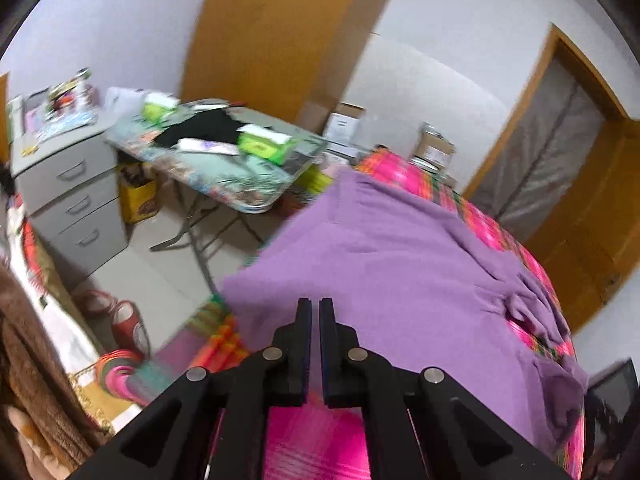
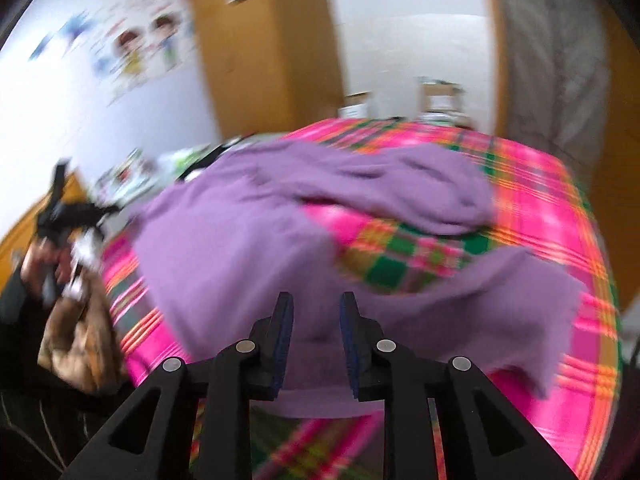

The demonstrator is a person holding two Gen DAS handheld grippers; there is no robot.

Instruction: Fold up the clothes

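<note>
Purple garment (image 1: 392, 248) lies spread over the pink plaid bedspread (image 1: 516, 236). Left wrist view: my left gripper (image 1: 315, 304) is pressed together just above the garment's near edge; whether cloth is pinched cannot be determined. Beyond the garment's far left corner stands a cluttered folding table (image 1: 224, 168), its items blurred. Right wrist view: heavily blurred. My right gripper (image 2: 316, 300) is spread, with the garment (image 2: 248, 240) visible between the fingers, pads clear of it. The garment's near hem is cut off behind the fingers.
</note>
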